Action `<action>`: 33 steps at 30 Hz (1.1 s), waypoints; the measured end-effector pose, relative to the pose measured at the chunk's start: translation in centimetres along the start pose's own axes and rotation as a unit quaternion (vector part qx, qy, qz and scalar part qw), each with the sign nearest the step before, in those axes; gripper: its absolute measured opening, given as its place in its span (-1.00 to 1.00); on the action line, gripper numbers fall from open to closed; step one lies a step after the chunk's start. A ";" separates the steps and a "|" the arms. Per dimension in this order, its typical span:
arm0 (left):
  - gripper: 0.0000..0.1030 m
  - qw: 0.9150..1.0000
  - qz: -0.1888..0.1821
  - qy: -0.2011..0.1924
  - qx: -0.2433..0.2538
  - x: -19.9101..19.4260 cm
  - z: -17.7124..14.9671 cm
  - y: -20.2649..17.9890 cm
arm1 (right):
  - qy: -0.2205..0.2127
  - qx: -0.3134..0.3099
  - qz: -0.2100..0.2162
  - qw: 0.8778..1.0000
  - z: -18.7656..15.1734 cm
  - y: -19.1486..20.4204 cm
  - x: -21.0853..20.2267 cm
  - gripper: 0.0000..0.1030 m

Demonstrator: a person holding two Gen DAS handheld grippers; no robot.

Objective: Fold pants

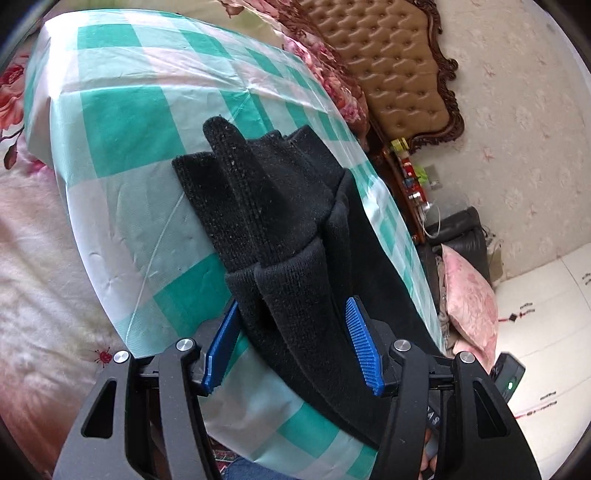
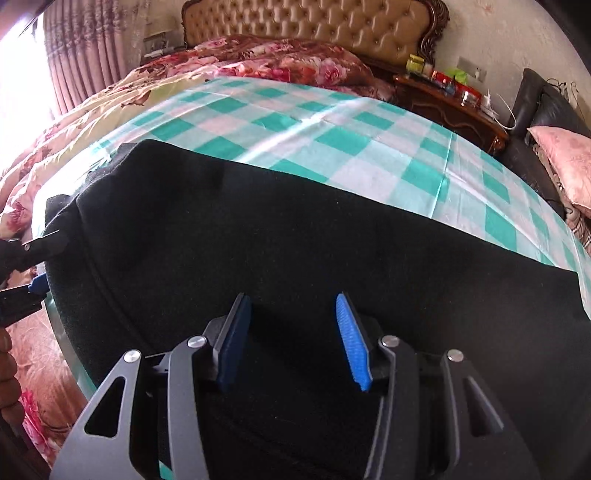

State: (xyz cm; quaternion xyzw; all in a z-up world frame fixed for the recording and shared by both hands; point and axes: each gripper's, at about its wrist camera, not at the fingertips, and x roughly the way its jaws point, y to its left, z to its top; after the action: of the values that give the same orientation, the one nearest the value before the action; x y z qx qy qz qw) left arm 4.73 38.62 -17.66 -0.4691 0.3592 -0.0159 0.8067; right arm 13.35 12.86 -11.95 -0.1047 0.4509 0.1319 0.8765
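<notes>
Black knit pants (image 1: 288, 229) lie folded lengthwise on a green-and-white checked cloth (image 1: 125, 122) spread over a bed. Their ribbed cuff ends bunch up between the blue pads of my left gripper (image 1: 291, 306), whose jaws stand apart with the fabric loose between them. In the right wrist view the pants (image 2: 295, 240) stretch as a wide black band across the cloth (image 2: 332, 122). My right gripper (image 2: 292, 295) hangs open just above the band, nothing pinched. The left gripper (image 2: 44, 262) shows at the pants' left end.
A floral quilt (image 2: 277, 62) and a tufted headboard (image 2: 314, 22) lie beyond the cloth. A wooden nightstand (image 2: 454, 103) with bottles, a black chair (image 2: 535, 96) and a pink pillow (image 2: 569, 162) stand to the right. A small black device with a green light (image 1: 509, 376) is at the left wrist view's lower right.
</notes>
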 end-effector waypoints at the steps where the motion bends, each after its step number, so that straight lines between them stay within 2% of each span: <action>1: 0.05 1.000 -0.001 -0.004 -0.006 0.0 0.1 0.2 | 0.001 0.002 0.002 1.000 0.0 -0.1 0.1 -0.05; 6: 0.02 1.000 0.001 -0.019 -0.021 -0.3 0.4 0.5 | 0.001 0.002 0.010 1.000 0.0 -0.3 0.2 -0.03; 7: -0.04 0.999 0.007 -0.025 -0.020 -0.4 0.5 0.4 | 0.000 0.003 0.011 1.000 0.0 -0.3 0.2 -0.02; 9: -0.05 0.998 0.037 -0.055 -0.005 -1.3 0.4 0.5 | -0.002 0.004 0.012 1.000 0.0 -0.4 0.2 -0.01; 10: -0.05 0.997 0.042 -0.058 0.004 -1.5 0.4 0.5 | -0.004 0.003 0.012 1.000 -0.1 -0.3 0.2 -0.01; 13: -0.04 0.999 0.015 -0.036 -0.013 -1.3 0.8 1.2 | -0.006 0.002 0.011 1.000 -0.1 -0.3 0.2 0.01; 19: -0.04 0.999 0.008 -0.043 -0.024 -1.0 2.0 1.5 | -0.007 -0.001 0.011 1.000 -0.2 -0.2 0.2 0.01; 24: -0.05 0.995 -0.028 -0.045 -0.079 -1.0 3.0 3.0 | -0.009 -0.002 0.011 1.000 -0.2 -0.2 0.2 0.02; 26: -0.06 0.995 -0.032 -0.048 -0.087 -1.2 3.3 3.4 | -0.009 -0.003 0.011 1.000 -0.2 -0.2 0.2 0.02; 28: -0.13 0.994 -0.034 -0.052 -0.092 -1.4 3.4 3.6 | -0.011 -0.003 0.012 1.000 -0.2 -0.2 0.2 0.03; 33: -0.45 0.992 -0.048 -0.055 -0.104 -1.8 3.8 4.7 | -0.013 -0.003 0.013 1.000 -0.2 -0.2 0.2 0.05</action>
State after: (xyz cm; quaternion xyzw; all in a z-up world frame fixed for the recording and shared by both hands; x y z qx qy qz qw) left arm 4.20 44.76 -19.03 -0.5675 0.2911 0.0089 0.7702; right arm 13.33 12.66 -12.24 -0.0999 0.4408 0.1459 0.8800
